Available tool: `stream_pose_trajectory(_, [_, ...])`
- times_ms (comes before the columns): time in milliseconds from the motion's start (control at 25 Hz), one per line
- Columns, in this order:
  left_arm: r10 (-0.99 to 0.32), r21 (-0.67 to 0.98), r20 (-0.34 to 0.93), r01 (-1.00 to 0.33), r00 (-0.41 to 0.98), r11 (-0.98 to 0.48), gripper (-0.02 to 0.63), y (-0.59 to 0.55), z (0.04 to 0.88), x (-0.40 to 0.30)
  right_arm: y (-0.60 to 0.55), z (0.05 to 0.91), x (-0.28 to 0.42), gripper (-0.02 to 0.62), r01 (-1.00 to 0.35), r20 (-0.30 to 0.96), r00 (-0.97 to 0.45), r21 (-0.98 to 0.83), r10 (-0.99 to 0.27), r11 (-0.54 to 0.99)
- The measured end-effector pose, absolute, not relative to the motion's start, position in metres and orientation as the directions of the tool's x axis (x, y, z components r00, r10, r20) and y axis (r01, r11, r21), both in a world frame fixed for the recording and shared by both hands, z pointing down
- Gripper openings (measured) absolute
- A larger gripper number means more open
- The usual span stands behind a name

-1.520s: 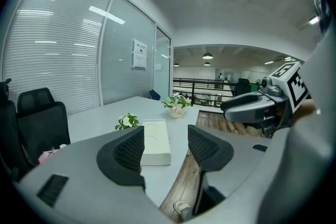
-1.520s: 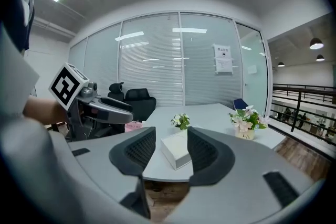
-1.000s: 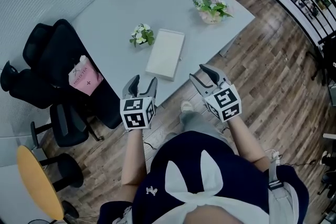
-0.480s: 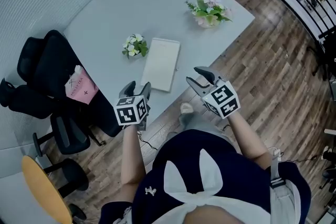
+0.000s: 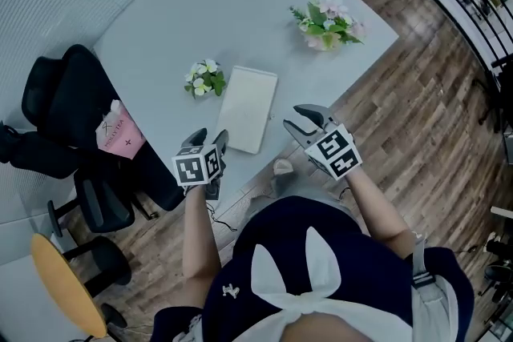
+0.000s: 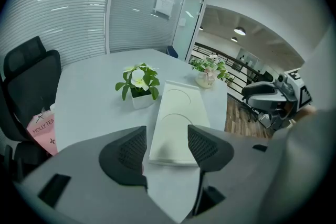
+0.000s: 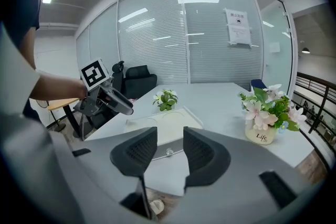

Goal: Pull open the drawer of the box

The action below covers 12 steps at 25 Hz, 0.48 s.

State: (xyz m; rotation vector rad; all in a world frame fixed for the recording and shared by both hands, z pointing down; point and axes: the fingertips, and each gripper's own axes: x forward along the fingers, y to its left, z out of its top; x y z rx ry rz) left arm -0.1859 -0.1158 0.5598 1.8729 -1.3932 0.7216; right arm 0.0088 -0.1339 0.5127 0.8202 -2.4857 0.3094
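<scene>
White box [image 5: 249, 109] beside small potted plant [image 5: 205, 78], pink flowers [image 5: 329, 22] apart

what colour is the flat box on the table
White to pale cream; the flat rectangular box shows best in the left gripper view.

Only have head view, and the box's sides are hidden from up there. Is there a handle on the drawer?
Observer: Yes. The right gripper view shows a small clear knob on the side of the box that faces that gripper.
Operator: Right gripper on it?
Observer: No. The right gripper has just been closing slightly, but its jaws stand apart with nothing between them. The knob sits farther ahead, lined up with the gap.
Operator: Left one?
Observer: The left gripper has its jaws apart and empty, with the box's short end ahead of them.
</scene>
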Motion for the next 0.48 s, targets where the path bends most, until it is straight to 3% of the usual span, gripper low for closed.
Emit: stream_pose_trajectory(480, [-0.491,0.222,0.824,-0.958,0.284,-0.182,0.250,-0.137,0.597,-0.190,-0.135,0.563,-0.012,0.172,-0.448,0.653,-0.696,-0.067,-0.300,0.892])
